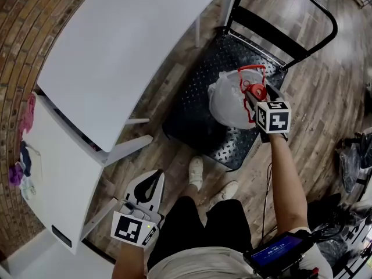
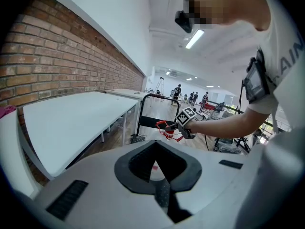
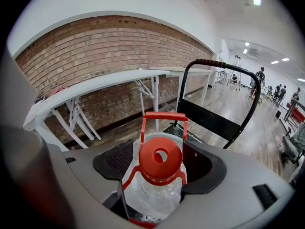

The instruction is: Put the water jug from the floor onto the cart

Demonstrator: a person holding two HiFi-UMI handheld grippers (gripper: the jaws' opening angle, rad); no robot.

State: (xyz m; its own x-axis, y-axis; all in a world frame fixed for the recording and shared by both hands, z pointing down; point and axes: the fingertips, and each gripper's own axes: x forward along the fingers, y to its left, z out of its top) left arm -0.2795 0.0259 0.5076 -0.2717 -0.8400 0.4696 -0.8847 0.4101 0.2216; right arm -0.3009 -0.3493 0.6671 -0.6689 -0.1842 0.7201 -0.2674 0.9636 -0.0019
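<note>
**A:** Quick status check. Closest to us, well short of the cart [image 1: 195,118], our left gripper [image 1: 156,179] hangs with its tips together and nothing in it. It's doing no work here.

**B:** Yep. Next out is our right gripper [image 3: 158,162], over the cart's near half. Its jaws are spread wide around the top of the water jug [image 1: 228,104], with the red cap [image 3: 160,156] poking up between them. The pads look pressed against the jug's shoulders, so we'd call that a hold.

**A:** And the jug is over the cart's deck, roughly in the middle, in front of the push handle [image 1: 317,16]. We can't tell whether its base is fully down yet.

**B:** So we reckon we're at the set-down step. Next we need the base settled flat on the deck, then the jaws opened and lifted clear without snagging the cap's carry loop.

**A:** The white table [image 1: 116,45] stands past the cart's left side, out of the way.
</note>
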